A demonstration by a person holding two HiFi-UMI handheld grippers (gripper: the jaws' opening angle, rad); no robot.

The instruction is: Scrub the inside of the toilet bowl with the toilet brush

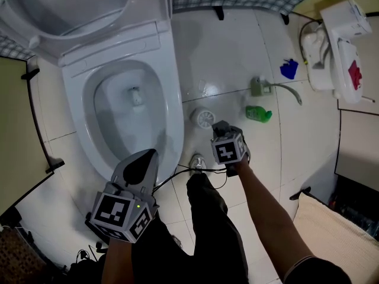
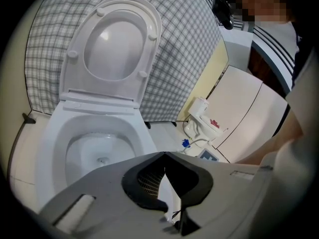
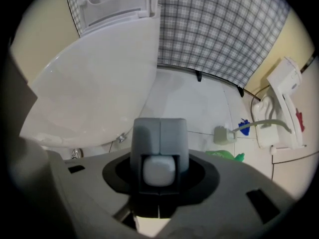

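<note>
The white toilet stands at the left with its lid raised; a little water lies in the bowl. My left gripper hovers by the front rim and points at the bowl. Its jaws are shut with nothing in them. My right gripper points steeply down at the floor, right of the toilet base. In the right gripper view a grey block with a pale rounded end, seemingly the toilet brush, stands between the spread jaws. No grip on it shows.
A round white disc and a metal fitting lie on the tiles beside the right gripper. Farther right are a green object, a blue scrap and a white unit with a hose. My dark trouser leg fills the bottom middle.
</note>
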